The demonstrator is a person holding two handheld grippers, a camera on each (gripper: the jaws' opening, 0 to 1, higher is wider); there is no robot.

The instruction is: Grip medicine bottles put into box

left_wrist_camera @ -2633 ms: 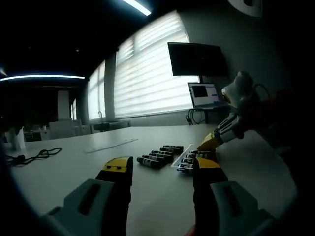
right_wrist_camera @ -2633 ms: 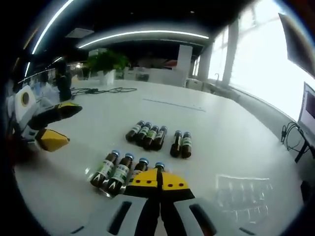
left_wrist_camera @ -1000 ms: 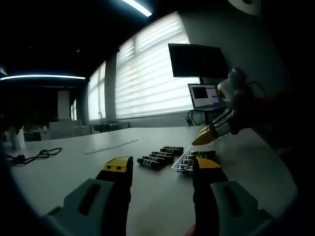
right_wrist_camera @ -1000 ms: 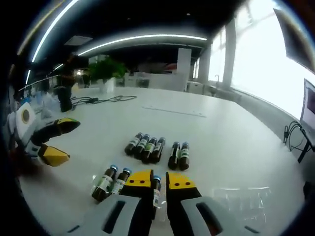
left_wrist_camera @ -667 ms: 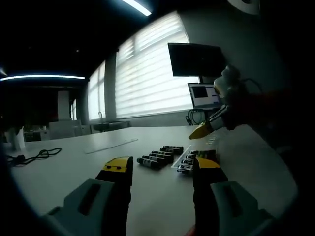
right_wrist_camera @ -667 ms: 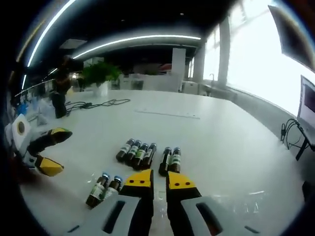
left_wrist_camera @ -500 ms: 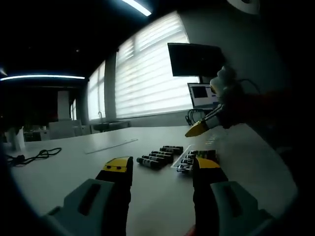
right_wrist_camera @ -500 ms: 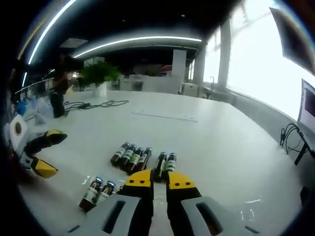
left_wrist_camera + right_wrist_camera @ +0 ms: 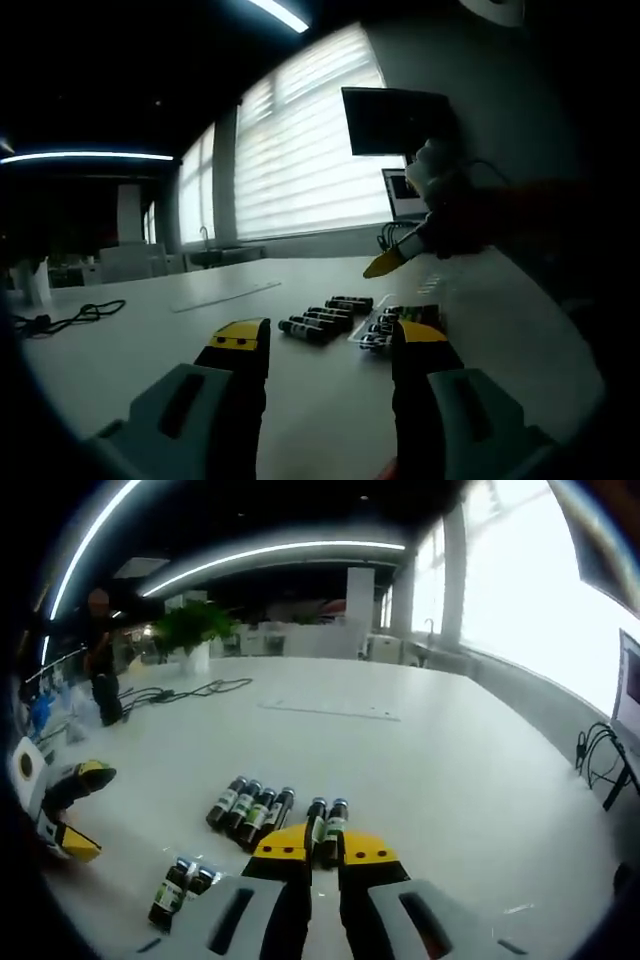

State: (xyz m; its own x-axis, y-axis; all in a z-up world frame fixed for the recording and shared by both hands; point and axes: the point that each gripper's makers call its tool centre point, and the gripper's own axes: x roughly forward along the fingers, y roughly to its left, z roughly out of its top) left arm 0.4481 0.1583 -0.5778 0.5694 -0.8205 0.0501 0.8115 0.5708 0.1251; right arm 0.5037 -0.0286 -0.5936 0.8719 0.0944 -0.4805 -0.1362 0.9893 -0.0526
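Note:
Small brown medicine bottles with blue caps lie on the white table. In the right gripper view a row of several bottles (image 9: 250, 808) lies left of a pair of bottles (image 9: 326, 825). My right gripper (image 9: 325, 850) hovers at the pair's near ends, open by a narrow gap with nothing gripped. Two more bottles (image 9: 176, 888) lie in the clear box at lower left. My left gripper (image 9: 330, 338) stands wide open and empty, low over the table, short of the loose bottles (image 9: 322, 318) and the clear box (image 9: 392, 325). The right gripper (image 9: 385, 265) hangs above them.
A thin flat strip (image 9: 330, 712) lies farther out on the table. Black cables (image 9: 190, 690) and a plant (image 9: 185, 628) are at the far side. A laptop (image 9: 398, 195) and a monitor (image 9: 395, 120) stand by the window. The left gripper (image 9: 65, 810) is at the left edge.
My right gripper went from shut to a narrow gap, rose from the box and moved forward to the pair of bottles. The left gripper stayed still.

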